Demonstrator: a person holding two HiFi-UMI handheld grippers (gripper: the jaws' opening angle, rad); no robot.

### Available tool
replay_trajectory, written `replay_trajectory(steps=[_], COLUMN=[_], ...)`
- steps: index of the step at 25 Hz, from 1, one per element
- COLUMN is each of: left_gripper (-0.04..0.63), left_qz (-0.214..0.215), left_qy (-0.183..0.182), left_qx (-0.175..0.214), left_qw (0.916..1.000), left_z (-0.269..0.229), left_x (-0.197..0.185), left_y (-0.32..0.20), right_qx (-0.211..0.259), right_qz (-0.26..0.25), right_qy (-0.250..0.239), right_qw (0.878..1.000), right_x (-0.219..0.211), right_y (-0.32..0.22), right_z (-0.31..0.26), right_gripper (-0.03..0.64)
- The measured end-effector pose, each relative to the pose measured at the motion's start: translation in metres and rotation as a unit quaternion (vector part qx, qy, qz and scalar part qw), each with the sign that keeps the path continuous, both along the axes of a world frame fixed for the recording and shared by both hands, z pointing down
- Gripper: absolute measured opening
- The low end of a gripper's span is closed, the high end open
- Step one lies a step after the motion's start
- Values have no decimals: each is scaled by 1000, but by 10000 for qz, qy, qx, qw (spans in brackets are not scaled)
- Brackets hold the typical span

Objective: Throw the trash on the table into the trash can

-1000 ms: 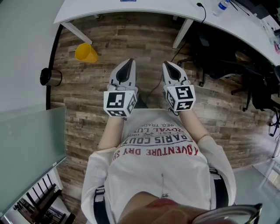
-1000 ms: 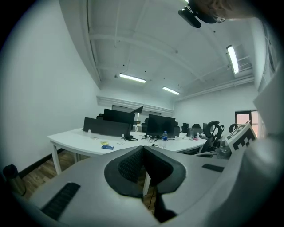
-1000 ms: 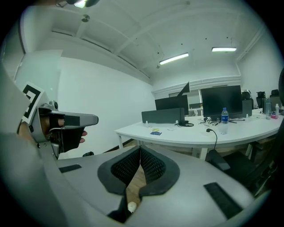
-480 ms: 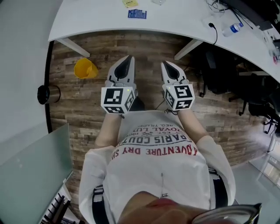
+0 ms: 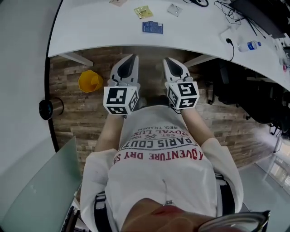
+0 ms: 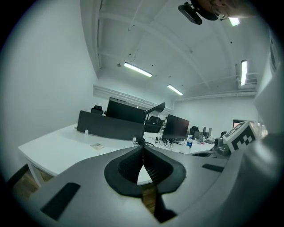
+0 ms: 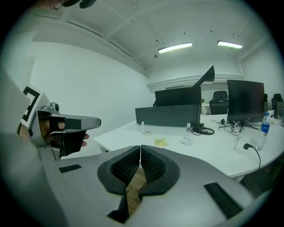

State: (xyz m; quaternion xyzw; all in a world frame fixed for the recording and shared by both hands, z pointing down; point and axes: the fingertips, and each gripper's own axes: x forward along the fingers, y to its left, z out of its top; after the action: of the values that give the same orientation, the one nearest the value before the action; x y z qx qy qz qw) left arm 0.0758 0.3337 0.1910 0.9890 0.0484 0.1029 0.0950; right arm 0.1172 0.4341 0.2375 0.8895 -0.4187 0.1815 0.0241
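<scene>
Several bits of trash lie on the white table (image 5: 90, 22): a yellow wrapper (image 5: 143, 12), a blue packet (image 5: 152, 27) and a white packet (image 5: 174, 9). The right gripper view shows the yellow wrapper (image 7: 160, 142) and the white packet (image 7: 187, 141) ahead on the tabletop. A yellow trash can (image 5: 90, 81) lies on the wood floor under the table's left end. My left gripper (image 5: 131, 59) and right gripper (image 5: 168, 62) are held side by side just short of the table edge. Both are shut with nothing between the pads, as the left gripper (image 6: 143, 148) and right gripper (image 7: 140, 148) views confirm.
A water bottle (image 5: 253, 45) and a power strip (image 5: 229, 31) with cables sit on the table's right part. Dark office chairs (image 5: 253, 95) stand under it at the right. A dark round can (image 5: 46, 109) stands by the left wall, and a glass panel (image 5: 36, 190) is behind me.
The table has come nearer and its trash has entered the head view. Both grippers travelled forward together toward the table edge, still shut.
</scene>
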Motion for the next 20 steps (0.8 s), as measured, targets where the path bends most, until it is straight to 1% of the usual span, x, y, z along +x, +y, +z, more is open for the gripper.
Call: replay_trajectory(steps=[5,8,11,13,16,20], left_gripper=[23,23,23,23,23,23], left_qz=[-126,-275,-413,-470,-535,-612], left_qy=[-363,-546,-704,-783,-860,-1078], left_qx=[10,109,210,171,39,-65], left_qw=[9993,9981,9964,9957,9948,9923], left_z=[37,54,65,69,80,106], left_x=[44,82,124,152,189,226], left_y=[-31,-52,-69,-80,-93,-100], right_qx=[-215,-329,-442,-505,-673,-996], right_qz=[-53,-145,-250,-339,-515,-770], right_qy=[-281,-403,-680,-892,-991,-1296], right_qw=[9994,9985,9964,9942,9915,9835], right_x=[60,105,151,180,217,249], right_y=[-28,-48,-67,-79,-91,-96], right_z=[33,54,74,84,100,134], right_gripper=[26,28,28,28,28,29])
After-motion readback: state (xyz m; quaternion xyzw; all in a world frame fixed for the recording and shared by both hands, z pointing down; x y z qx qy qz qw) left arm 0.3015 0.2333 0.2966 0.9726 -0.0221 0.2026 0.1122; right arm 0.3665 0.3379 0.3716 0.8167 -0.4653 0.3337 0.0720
